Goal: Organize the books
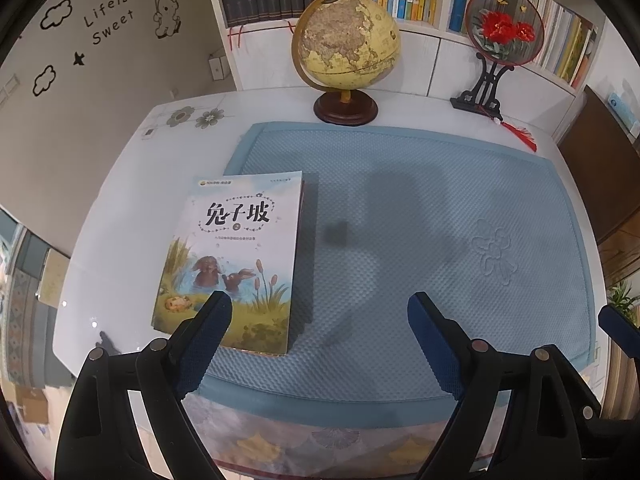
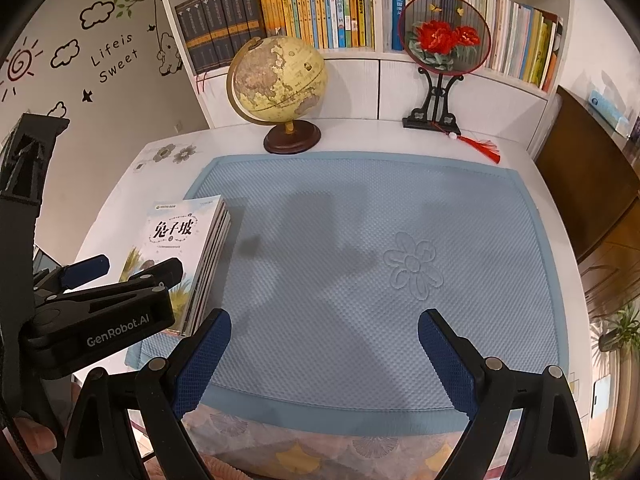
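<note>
Left hand-held gripper jaws wide apart, holding nothing, hovering over near edge of blue mat; left blue pad overlapping lower corner of book stack in view, contact not clear. Right hand-held gripper likewise spread wide, empty, above mat. Stack lying flat at mat's left edge, partly on white desk; top cover titled "兔子坡", rabbits in pond. "GenRobot.AI" printed on left gripper body. Globe, fan ornament at desk's back. Wall decal: "Life is Sweet". Bookshelf behind.
</note>
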`<action>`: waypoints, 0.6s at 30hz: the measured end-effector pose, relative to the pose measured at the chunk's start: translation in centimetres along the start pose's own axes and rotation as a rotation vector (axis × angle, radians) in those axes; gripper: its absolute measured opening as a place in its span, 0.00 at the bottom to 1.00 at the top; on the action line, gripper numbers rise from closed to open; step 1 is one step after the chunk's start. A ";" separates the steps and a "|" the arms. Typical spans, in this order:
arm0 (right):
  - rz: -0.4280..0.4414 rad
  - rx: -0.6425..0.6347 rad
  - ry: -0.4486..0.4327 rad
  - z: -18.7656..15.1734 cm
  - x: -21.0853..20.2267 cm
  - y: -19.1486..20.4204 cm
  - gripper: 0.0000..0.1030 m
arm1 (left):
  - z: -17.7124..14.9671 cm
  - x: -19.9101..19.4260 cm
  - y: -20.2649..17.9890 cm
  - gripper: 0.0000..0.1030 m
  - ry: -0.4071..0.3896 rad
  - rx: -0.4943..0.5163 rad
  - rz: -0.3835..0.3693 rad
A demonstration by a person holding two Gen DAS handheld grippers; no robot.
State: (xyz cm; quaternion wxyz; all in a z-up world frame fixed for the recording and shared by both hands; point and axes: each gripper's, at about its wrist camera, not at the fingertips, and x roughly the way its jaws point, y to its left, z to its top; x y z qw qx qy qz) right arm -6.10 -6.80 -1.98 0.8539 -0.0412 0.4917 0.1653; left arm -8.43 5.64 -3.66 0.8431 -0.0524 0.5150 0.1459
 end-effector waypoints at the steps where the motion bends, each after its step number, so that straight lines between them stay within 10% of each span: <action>1: 0.000 0.001 0.003 0.0 0.1 -0.1 0.91 | 0.0 0.1 0.0 0.86 0.003 -0.001 -0.001; 18: -0.001 0.002 0.042 0.4 1.3 -0.9 0.91 | 0.4 1.4 -1.0 0.86 0.029 -0.001 -0.002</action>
